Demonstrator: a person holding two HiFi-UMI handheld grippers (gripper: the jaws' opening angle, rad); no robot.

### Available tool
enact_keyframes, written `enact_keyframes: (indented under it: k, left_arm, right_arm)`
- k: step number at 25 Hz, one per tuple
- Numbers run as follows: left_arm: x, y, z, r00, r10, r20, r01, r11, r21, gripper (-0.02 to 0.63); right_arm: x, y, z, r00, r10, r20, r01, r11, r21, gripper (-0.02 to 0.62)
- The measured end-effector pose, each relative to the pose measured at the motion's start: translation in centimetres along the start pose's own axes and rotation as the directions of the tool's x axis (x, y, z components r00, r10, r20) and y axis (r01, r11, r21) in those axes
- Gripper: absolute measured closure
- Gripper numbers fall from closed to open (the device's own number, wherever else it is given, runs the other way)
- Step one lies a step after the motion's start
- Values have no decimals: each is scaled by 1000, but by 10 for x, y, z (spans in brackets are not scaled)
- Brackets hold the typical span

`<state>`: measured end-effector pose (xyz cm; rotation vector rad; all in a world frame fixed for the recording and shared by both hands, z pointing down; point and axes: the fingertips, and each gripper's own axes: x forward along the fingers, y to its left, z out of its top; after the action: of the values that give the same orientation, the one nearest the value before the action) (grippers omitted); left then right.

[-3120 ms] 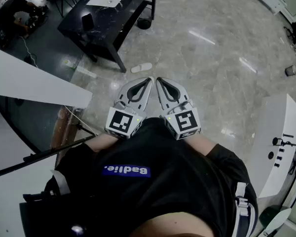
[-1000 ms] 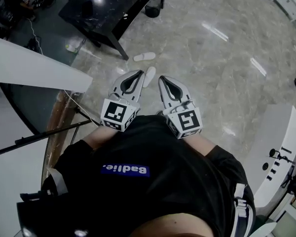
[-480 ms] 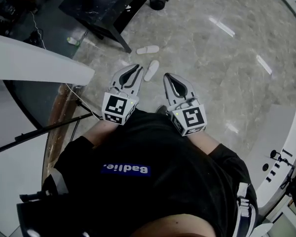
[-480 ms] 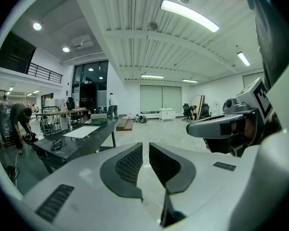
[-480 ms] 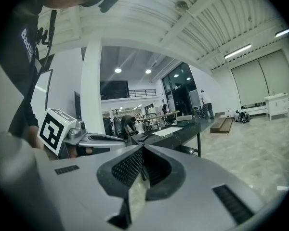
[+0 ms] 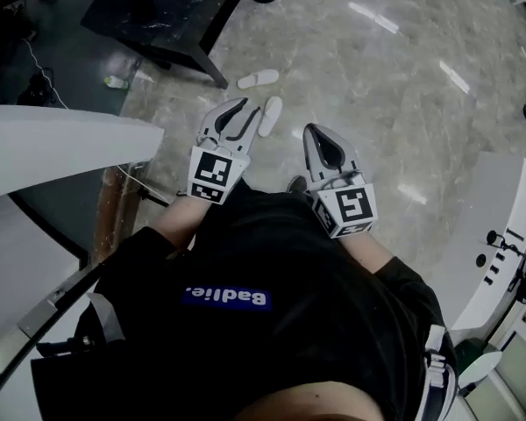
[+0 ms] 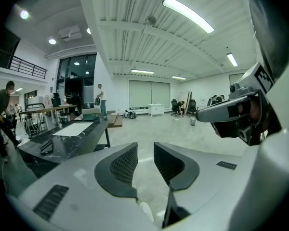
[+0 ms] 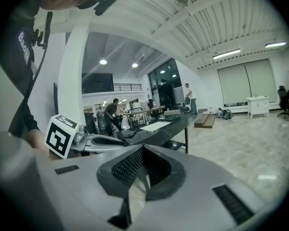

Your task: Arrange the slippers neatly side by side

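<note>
Two white slippers lie on the marble floor in the head view. One slipper (image 6: 258,79) lies crosswise; the other slipper (image 6: 270,115) lies lengthwise below it, apart from it. My left gripper (image 6: 245,110) hovers just left of the nearer slipper. Its jaws have just been opening, and a clear gap with nothing in it shows in the left gripper view (image 7: 145,154). My right gripper (image 6: 315,131) is to the right of the slippers. It is shut and empty, its fingertips meeting in the right gripper view (image 8: 141,151).
A black table (image 6: 158,16) stands beyond the slippers at upper left, with a small bottle (image 6: 114,82) on the floor beside it. A white curved desk (image 6: 61,139) is close on the left and a white counter (image 6: 500,226) on the right. People stand far off.
Both grippers have moved forward and down toward the slippers. The left gripper's jaws, shut a second ago, now stand apart. The right gripper's jaws stay shut.
</note>
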<state>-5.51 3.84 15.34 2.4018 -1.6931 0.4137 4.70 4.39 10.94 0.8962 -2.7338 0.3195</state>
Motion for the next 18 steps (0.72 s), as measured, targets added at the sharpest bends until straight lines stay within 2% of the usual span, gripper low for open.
enact_keyframes:
  k: [7, 11, 13, 18]
  left_arm:
    - [14, 77, -47, 987, -152, -54, 155, 987, 48, 526]
    - [26, 106, -82, 976, -194, -95, 200, 978, 57, 525]
    - [35, 114, -99, 969, -213, -123, 221, 973, 58, 502]
    - [66, 125, -150, 947, -239, -215, 258, 964, 63, 502]
  right_arm:
    - [61, 34, -12, 985, -162, -62, 165, 985, 58, 595]
    - [76, 42, -19, 969, -229, -97, 234, 971, 43, 595]
    - [81, 41, -21, 960, -257, -110, 262, 964, 37, 595]
    - [88, 23, -35, 939, -313, -143, 319, 947, 24, 595]
